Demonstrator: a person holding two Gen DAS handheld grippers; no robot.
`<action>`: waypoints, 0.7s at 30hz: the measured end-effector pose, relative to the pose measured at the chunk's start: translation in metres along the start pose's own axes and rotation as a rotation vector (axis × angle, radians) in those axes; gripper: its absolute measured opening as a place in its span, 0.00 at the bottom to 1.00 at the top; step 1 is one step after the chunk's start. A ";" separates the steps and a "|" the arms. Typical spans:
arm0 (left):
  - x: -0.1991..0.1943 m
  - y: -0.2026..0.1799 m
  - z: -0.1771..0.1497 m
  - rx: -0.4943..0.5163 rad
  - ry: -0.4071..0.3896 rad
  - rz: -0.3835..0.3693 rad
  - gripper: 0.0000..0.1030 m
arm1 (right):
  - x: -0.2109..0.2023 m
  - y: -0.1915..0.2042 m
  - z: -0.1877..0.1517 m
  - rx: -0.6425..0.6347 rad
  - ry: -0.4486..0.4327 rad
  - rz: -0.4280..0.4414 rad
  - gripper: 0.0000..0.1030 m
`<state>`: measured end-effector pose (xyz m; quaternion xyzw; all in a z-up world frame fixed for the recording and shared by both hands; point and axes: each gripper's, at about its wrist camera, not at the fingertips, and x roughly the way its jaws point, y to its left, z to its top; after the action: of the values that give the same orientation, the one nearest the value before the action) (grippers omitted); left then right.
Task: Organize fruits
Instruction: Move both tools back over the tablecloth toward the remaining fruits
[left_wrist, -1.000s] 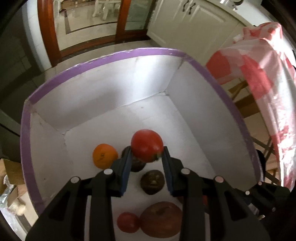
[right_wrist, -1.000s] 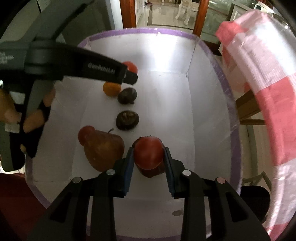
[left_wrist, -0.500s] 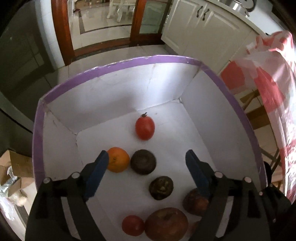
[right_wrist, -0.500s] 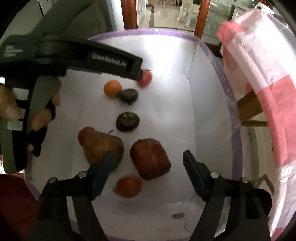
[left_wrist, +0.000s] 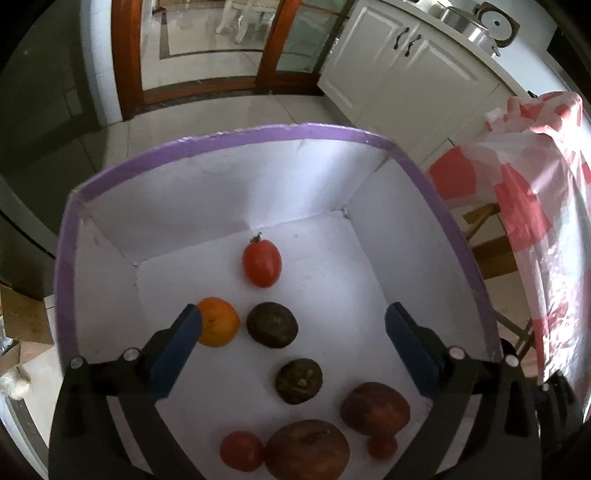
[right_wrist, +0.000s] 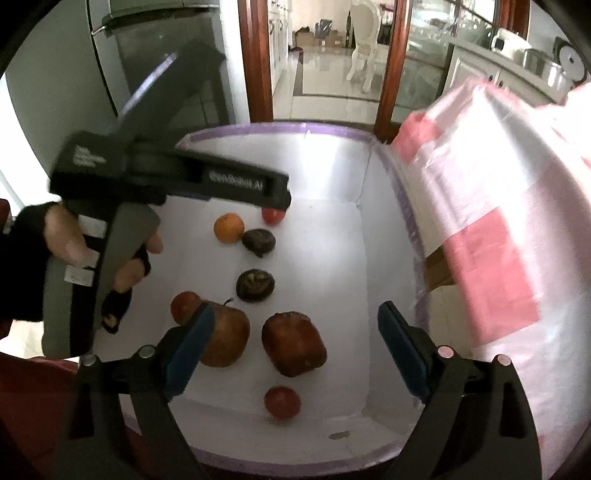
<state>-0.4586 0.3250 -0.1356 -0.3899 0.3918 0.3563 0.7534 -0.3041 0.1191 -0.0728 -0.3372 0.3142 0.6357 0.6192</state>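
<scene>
A white box with a purple rim (left_wrist: 236, 142) (right_wrist: 273, 129) holds the fruit. In the left wrist view a red tomato (left_wrist: 261, 263) lies at the far end, then an orange (left_wrist: 218, 326), two dark fruits (left_wrist: 272, 324) (left_wrist: 298, 380), two brown apples (left_wrist: 375, 408) (left_wrist: 307, 448) and two small tomatoes (left_wrist: 242, 450) (left_wrist: 382, 446). My left gripper (left_wrist: 293, 328) is open and empty above them. My right gripper (right_wrist: 295, 334) is open and empty above the near apples (right_wrist: 293, 343) (right_wrist: 225, 338) and a small tomato (right_wrist: 282, 401). The left gripper's body (right_wrist: 177, 181) shows in the right wrist view.
A table with a red-and-white checked cloth (left_wrist: 532, 184) (right_wrist: 491, 206) stands right of the box, with wooden legs (left_wrist: 491, 251) under it. White cabinets (left_wrist: 406, 74) and a wooden door frame (left_wrist: 129, 55) lie beyond. A grey fridge (right_wrist: 155, 62) stands at left.
Both grippers opened and let go of their red tomatoes, which now lie in the box. Both grippers have since pulled back and up from the fruit.
</scene>
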 end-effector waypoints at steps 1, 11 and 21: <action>0.002 0.000 0.001 -0.003 0.017 -0.016 0.98 | -0.006 -0.002 0.001 -0.002 -0.012 -0.003 0.85; -0.053 -0.048 0.038 0.049 -0.141 -0.030 0.98 | -0.096 -0.024 0.017 0.089 -0.293 -0.073 0.85; -0.123 -0.189 0.066 0.288 -0.412 -0.028 0.99 | -0.230 -0.113 -0.002 0.432 -0.650 -0.184 0.85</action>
<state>-0.3328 0.2701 0.0556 -0.2031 0.2711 0.3583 0.8700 -0.1901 -0.0106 0.1160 -0.0073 0.1968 0.5705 0.7974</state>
